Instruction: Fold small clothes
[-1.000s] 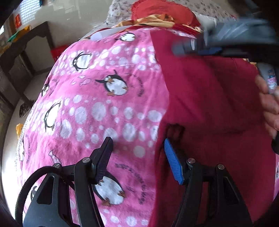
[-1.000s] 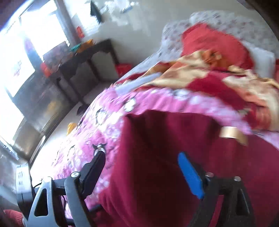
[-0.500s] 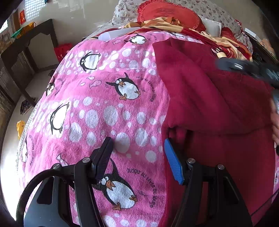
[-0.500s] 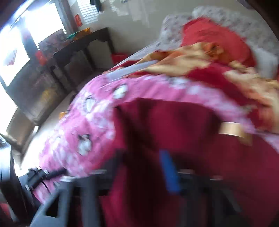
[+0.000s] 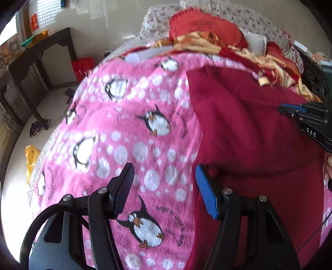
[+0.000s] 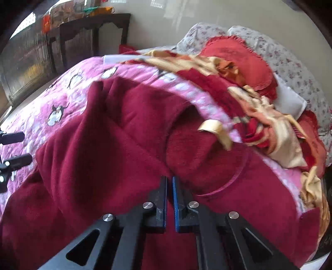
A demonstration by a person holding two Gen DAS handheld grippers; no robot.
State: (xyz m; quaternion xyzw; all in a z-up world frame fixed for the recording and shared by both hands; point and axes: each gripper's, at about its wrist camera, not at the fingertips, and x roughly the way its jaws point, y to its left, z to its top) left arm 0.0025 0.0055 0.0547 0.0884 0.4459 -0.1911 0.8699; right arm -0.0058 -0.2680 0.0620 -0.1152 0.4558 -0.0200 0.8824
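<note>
Left wrist view. The dark red fleece garment (image 5: 249, 135) lies spread on the pink penguin blanket (image 5: 128, 128), filling the right half of the field; its left edge runs straight down the blanket and a soft fold crosses it near the blue pad. Its pile is thick and plain, without print. Your left gripper (image 5: 164, 187) stands released over that edge, one black finger (image 5: 122, 187) above the blanket, the blue-faced one just at the garment's border, nothing between them. Your right gripper (image 5: 298, 112) enters at the right margin above the garment, its fingers together. Beyond the blanket lie a red and gold cloth (image 5: 209, 43) and a floral pillow (image 5: 244, 16); a dark wooden table (image 5: 39, 56) stands by the wall.

Right wrist view. The same garment (image 6: 116, 145) is bunched in deep rolls across the middle, with a paler stitched curve at lower right. Your right gripper (image 6: 169, 187) has just been closing and its jaws are now clenched together; whether a pinch of fleece sits between the pads you cannot tell. A red fringed cushion (image 6: 238, 60) rests on the pillow (image 6: 290, 62). No containers appear.
</note>
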